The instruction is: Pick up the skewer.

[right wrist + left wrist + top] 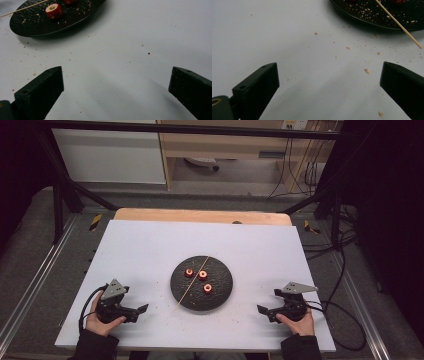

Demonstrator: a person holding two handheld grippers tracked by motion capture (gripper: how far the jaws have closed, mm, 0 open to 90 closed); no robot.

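Nearest the person, the left gripper (142, 309) and right gripper (261, 310) rested on the white tabletop (150, 250), jaws spread wide and grasping nothing. Between them, farther in, sat a black plate (220, 292) bearing three red hollow fruit pieces (207, 288) and a wooden skewer (192, 283) laid across it, its end overhanging the rim. Judged from this, threading had not begun. The gripper views revealed scattered crumbs (367, 71); the high view alone showed shelving (225, 145) beyond.
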